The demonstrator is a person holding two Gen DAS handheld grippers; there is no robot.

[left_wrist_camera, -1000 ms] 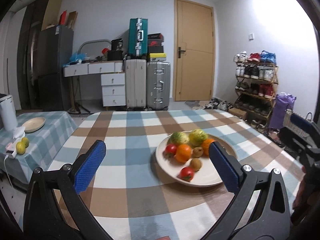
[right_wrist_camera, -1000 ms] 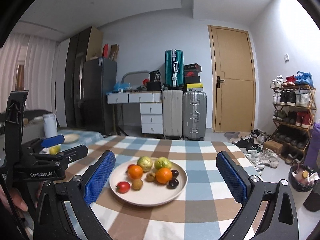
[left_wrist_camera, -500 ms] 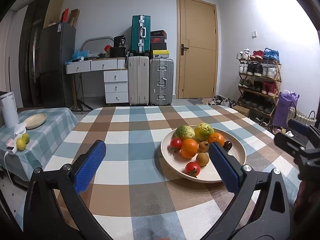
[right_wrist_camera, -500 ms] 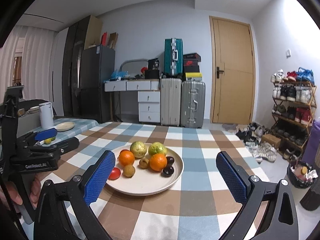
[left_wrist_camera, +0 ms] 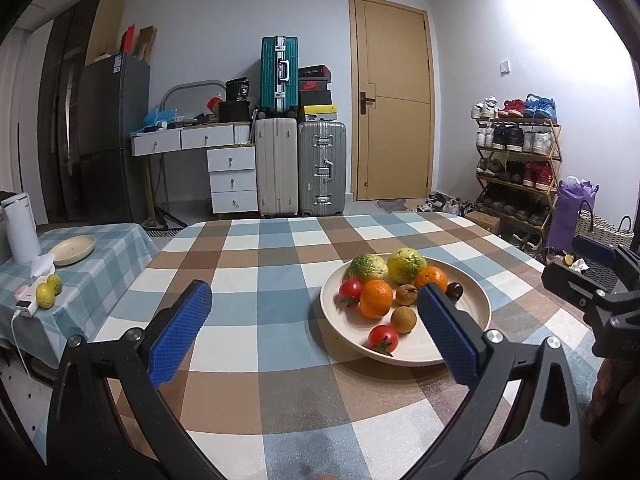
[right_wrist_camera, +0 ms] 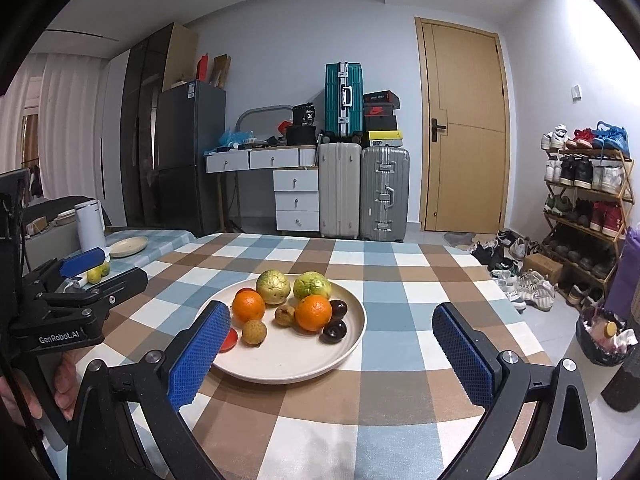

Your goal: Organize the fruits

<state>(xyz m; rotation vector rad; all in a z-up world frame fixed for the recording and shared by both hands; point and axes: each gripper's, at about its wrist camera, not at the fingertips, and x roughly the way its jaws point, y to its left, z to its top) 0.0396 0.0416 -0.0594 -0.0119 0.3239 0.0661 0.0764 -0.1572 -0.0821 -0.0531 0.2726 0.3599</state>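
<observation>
A cream plate [left_wrist_camera: 472,304] on the checked table holds two green-yellow guavas [left_wrist_camera: 406,264], two oranges [left_wrist_camera: 376,298], two tomatoes [left_wrist_camera: 383,337], brown longans [left_wrist_camera: 404,319] and dark fruits [right_wrist_camera: 334,330]. My left gripper [left_wrist_camera: 313,288] is open over the cloth left of the plate, and its right finger [left_wrist_camera: 448,332] overlaps the plate's near side. My right gripper [right_wrist_camera: 329,308] is open in front of the plate [right_wrist_camera: 288,356], empty, with its left finger [right_wrist_camera: 200,352] hiding part of a tomato [right_wrist_camera: 230,340]. Each gripper shows at the edge of the other's view.
A lower side table [left_wrist_camera: 100,280] on the left carries a second cream plate [left_wrist_camera: 74,249], a white kettle [left_wrist_camera: 20,228] and two yellow-green fruits [left_wrist_camera: 48,290]. Suitcases [left_wrist_camera: 320,172], drawers, a door and a shoe rack [left_wrist_camera: 516,168] stand beyond the checked table [left_wrist_camera: 260,264].
Both grippers have come lower and a little closer to the plate, which now looks larger in both views. Both stay open and empty. The fruits have not moved.
</observation>
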